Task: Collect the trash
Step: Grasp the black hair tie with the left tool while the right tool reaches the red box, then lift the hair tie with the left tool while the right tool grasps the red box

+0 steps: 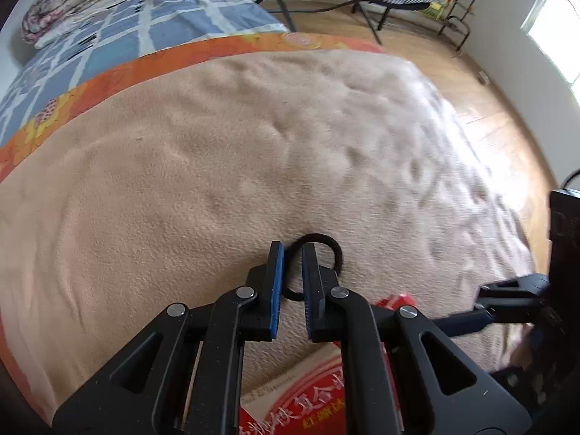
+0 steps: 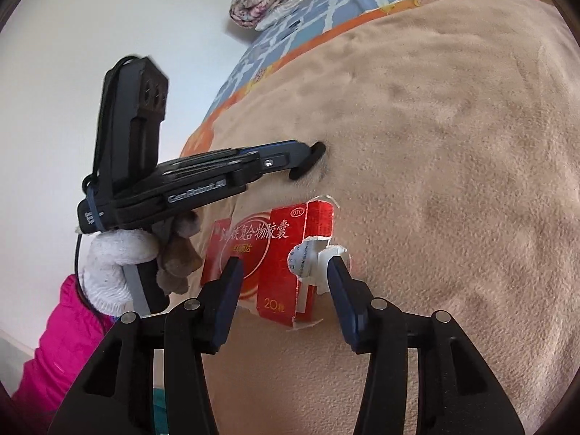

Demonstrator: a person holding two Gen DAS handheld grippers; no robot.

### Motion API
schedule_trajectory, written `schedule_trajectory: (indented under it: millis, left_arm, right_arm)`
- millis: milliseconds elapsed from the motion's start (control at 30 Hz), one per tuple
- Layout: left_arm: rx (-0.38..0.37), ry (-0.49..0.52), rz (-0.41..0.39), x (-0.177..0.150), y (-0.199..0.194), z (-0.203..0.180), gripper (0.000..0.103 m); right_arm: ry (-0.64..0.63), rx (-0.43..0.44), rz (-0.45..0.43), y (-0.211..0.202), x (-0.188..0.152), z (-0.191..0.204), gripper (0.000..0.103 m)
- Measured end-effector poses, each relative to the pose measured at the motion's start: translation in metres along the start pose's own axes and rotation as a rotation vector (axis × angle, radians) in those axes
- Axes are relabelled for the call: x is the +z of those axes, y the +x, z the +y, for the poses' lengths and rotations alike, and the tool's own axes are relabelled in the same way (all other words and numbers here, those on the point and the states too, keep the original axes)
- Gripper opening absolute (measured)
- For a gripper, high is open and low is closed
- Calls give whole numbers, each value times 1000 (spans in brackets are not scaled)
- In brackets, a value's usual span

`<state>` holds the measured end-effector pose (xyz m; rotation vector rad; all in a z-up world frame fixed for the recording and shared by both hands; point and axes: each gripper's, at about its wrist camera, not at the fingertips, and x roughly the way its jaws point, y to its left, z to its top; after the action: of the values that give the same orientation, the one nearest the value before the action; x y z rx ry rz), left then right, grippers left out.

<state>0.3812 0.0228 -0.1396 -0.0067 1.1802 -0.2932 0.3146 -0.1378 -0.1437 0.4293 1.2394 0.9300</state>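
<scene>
**A:** Pinching low on the blanket (image 1: 181, 181), the left gripper (image 1: 293, 250) has its jaws almost together on the near edge of the black band (image 1: 328, 244). One finger sits inside the loop, and I'd say that is to hook it off the fleece.

**B:** Agreed. From the right wrist, the band looks tipped up at the tip, so I judge it gripped, though the pads' contact is hard to see. That gripper comes in from nine o'clock, pointed steeply down.

**A:** And the right gripper (image 2: 285, 261)?

**B:** Jaws apart, straddling the torn red box (image 2: 275, 253), which lies flat on the blanket at six o'clock from the band. A white scrap (image 2: 308, 257) sticks out of its torn side, touching the right-hand finger. Nothing is squeezed yet.

**A:** Why so wide?

**B:** The box is broad, so the fingers have to clear both sides first.

**A:** Risk?

**B:** Soft card on soft fleece could buckle or slide, and closing may catch only the scrap. Both pieces of trash are close together near the bed's edge.
</scene>
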Motion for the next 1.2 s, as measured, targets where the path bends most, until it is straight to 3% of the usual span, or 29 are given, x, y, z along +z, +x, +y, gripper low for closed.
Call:
schedule_trajectory:
  millis: [100,167,233,300,333,367,500,667,733,767,933,1200]
  left_arm:
    - [0,-4,3,1,5,3,8]
    - [-2,-7,2,2,6,4,8]
    - [-4,-6,6,2,7,5,8]
    - [-6,-9,10,3,6,6,10]
    - [-7,-14,13,2,6,6,11]
    - [-10,-16,14,2,6,5,16]
    - [-6,16,7,-1,4,-5,33]
    - [18,57,0,-3,6,-13,33]
    - [-1,58,-6,-3,5,-13,22]
    - [-11,52,-11,-4,5,-13,9]
    - [-45,29,-46,-8,-7,-15,5]
    - [-33,14,-104,-24,-56,-10,5]
  right_arm:
    - [-6,10,11,7,1,3,45]
    - [-6,16,29,13,-1,5,35]
    - [-13,13,35,19,0,7,32]
    - [-10,21,38,21,0,8,25]
    - [-11,19,43,24,0,9,13]
    - [-15,19,48,25,0,10,10]
    - [-40,13,37,23,-2,18,8]
    - [-52,-14,22,15,-5,25,7]
    - [-54,-18,12,10,-7,28,7]
    - [-58,-26,8,8,-7,29,7]
    - [-69,-70,-6,-9,-13,35,7]
    - [-146,-166,-47,-46,-23,67,5]
